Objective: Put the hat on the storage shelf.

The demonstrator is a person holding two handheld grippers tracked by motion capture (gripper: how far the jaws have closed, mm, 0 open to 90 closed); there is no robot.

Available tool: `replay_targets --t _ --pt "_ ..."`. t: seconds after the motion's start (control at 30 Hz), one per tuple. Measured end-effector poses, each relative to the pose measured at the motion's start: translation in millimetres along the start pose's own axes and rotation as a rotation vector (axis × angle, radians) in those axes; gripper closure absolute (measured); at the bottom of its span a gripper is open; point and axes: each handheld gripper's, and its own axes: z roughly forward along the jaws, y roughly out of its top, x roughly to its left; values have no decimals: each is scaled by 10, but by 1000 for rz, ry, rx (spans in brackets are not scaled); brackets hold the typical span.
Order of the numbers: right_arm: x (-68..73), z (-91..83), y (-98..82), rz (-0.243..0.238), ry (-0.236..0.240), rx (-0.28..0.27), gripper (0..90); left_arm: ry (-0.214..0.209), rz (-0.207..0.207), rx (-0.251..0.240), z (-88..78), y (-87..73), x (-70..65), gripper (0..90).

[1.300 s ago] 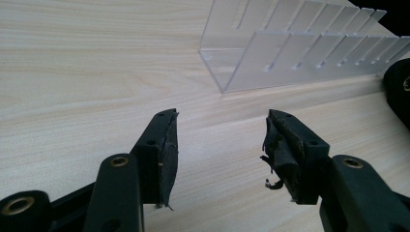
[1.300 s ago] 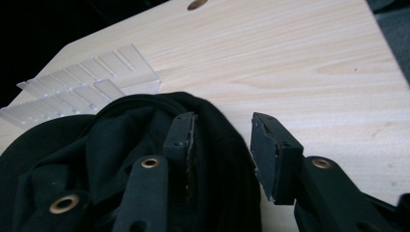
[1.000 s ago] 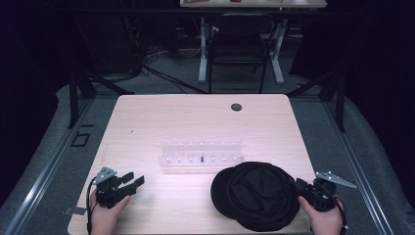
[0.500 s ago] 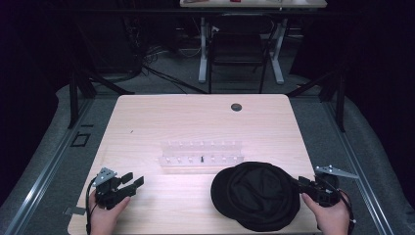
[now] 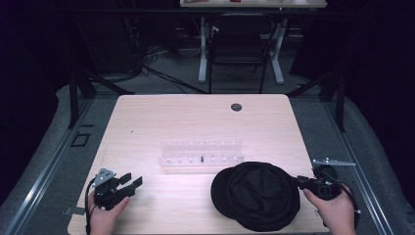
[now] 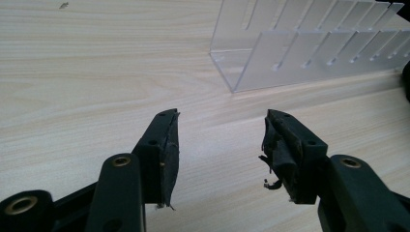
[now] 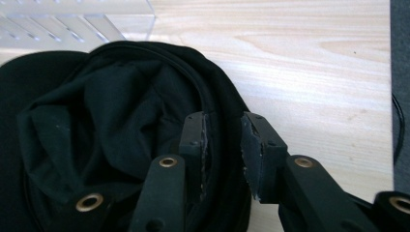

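A floppy black hat [image 5: 257, 196] lies on the wooden table [image 5: 171, 117] at the front right. My right gripper [image 5: 301, 182] reaches in from the right at the hat's edge. In the right gripper view its jaws [image 7: 225, 121] straddle the rim of the hat [image 7: 96, 121]. They have just been closing, and a gap still shows between the pads and the fabric. My left gripper [image 5: 132, 180] rests at the front left. Its jaws [image 6: 220, 121] stand open over bare wood with nothing between them.
A clear acrylic slotted rack [image 5: 201, 152] stands mid-table, just behind the hat, with a small dark piece [image 5: 201, 158] in it. The rack [image 6: 309, 53] is ahead and to the right of my left gripper. A round black grommet [image 5: 236, 106] sits near the far edge.
The right gripper has risen slightly at the hat's edge and its jaws have narrowed around the rim. The left hand and gripper have stayed still.
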Motion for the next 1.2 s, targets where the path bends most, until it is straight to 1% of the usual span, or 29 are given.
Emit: replay_targets --t 0.03,0.07,0.13,0.17,0.2,0.27,0.37,0.4,0.43,0.5,0.53,0.67,0.7,0.73,0.77,0.8,0.9,1.0,1.03,1.07,1.1,1.13,1.2 --pt "-11 4 10 0 2 15 710 1 0 -7 -12 5 -5 473" --pt "-11 4 10 0 2 15 710 1 0 -7 -12 5 -5 474" --pt "-31 10 20 4 -11 35 710 15 10 -22 -36 18 -19 474" --pt "-59 21 24 7 -14 67 710 17 18 -27 -48 23 -22 474" --pt "-70 30 25 8 -18 85 709 25 27 -38 -57 27 -28 475" --pt "-85 44 23 11 -28 107 710 24 23 -33 -51 24 -22 475" --pt "-110 69 31 19 -18 137 710 18 21 -18 -30 15 -21 475" --pt "-110 69 31 19 -18 137 710 18 21 -18 -30 15 -21 475" --pt "-124 88 36 24 -16 154 712 17 23 -16 -25 14 -22 475" --pt "-129 101 36 30 -18 158 719 16 27 -17 -17 13 -28 474" --pt "-144 112 48 33 -4 188 725 15 30 -12 -13 12 -33 475" --pt "-158 140 59 39 -1 210 746 7 33 0 -5 7 -36 475" --pt "-164 152 65 47 1 219 768 5 33 -4 1 5 -40 474" --pt "-164 152 65 47 1 219 768 5 33 -4 1 5 -40 474" --pt "-172 171 71 65 13 235 773 4 33 -4 2 5 -45 474" --pt "-172 171 71 65 13 235 773 4 33 -4 2 5 -45 474" --pt "-203 187 88 73 25 265 775 1 36 2 11 2 -49 474" --pt "-212 207 94 86 33 272 774 -3 38 5 17 0 -53 474" --pt "-218 206 103 78 38 288 774 -3 38 6 20 -2 -55 474" --pt "-218 206 103 78 38 288 774 -3 38 6 20 -2 -55 474" --pt "-214 224 104 88 43 290 779 -3 40 12 21 -1 -55 474" --pt "-218 228 109 82 46 304 779 -4 41 14 23 -2 -56 474" --pt "-220 235 109 82 50 312 778 -5 41 15 27 -3 -58 474"
